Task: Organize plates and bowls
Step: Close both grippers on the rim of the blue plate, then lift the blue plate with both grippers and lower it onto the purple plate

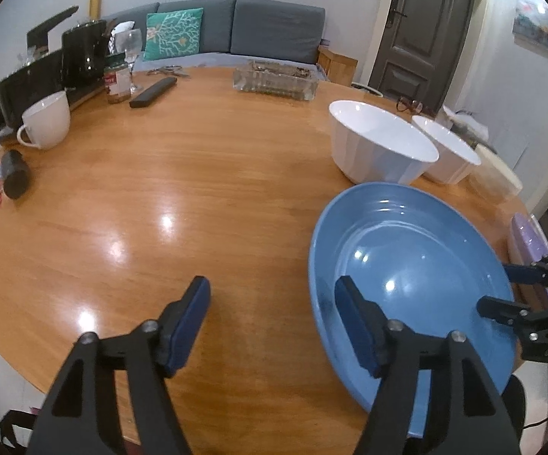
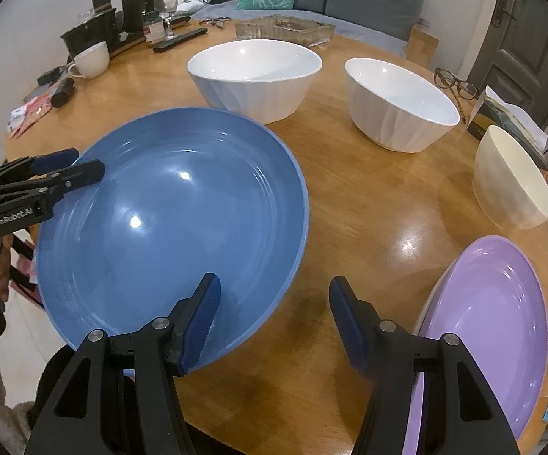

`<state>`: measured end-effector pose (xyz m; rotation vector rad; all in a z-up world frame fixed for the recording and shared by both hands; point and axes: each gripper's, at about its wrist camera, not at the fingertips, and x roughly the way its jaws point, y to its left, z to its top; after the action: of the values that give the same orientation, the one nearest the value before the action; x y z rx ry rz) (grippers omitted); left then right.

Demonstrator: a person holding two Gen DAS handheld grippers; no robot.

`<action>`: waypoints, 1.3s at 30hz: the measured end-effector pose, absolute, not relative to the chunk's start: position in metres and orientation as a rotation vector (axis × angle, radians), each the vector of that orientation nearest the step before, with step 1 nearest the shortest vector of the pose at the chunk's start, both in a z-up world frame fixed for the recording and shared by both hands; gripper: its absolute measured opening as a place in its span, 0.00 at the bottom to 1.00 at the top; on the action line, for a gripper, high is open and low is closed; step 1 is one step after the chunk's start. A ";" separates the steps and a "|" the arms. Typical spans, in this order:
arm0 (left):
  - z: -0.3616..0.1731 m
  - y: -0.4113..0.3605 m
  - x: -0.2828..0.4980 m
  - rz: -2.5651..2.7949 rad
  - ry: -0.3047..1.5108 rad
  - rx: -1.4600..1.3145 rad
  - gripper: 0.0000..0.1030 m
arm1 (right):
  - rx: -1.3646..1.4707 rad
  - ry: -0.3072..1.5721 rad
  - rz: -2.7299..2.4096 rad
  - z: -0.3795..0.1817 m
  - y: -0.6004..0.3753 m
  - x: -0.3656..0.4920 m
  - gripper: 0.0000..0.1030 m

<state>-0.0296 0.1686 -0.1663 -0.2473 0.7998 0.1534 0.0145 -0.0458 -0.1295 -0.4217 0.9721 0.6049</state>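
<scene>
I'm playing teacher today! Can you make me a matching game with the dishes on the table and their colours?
Things:
1. big plate by the left gripper
2. plate at the table's near right edge
3. small bowl on the right
4. wide bowl at the back

Colours:
A. cream
B. white
C. blue
D. purple

Pairs: 1-C, 2-D, 3-A, 4-B

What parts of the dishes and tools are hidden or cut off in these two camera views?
- Round blue plastic plate: near rim hidden by the right tool's finger, right wrist view.
- Round purple plastic plate: near edge cut off by the frame, right wrist view; a mere sliver beside the right tool in the left wrist view.
- Left tool: whether its right finger touches the plate is unclear, left wrist view.
</scene>
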 end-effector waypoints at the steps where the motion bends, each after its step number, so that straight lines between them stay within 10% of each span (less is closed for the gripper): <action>1: -0.166 0.169 -0.030 0.150 0.799 -0.249 0.62 | -0.425 0.972 0.603 -0.129 -0.045 0.014 0.52; 11: -0.166 0.144 -0.019 0.069 0.804 -0.225 0.22 | -0.423 0.977 0.611 -0.130 -0.043 0.011 0.50; 15: -0.165 0.130 -0.016 0.082 0.808 -0.189 0.22 | -0.433 0.976 0.627 -0.128 -0.039 0.011 0.37; 39: -0.091 0.055 -0.023 0.030 0.712 -0.024 0.23 | -0.341 0.849 0.528 -0.068 -0.107 -0.009 0.37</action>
<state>-0.0235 0.0547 -0.0914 -0.0241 0.7122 0.0295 -0.0094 -0.1065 -0.0679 -0.3410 0.8487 0.5283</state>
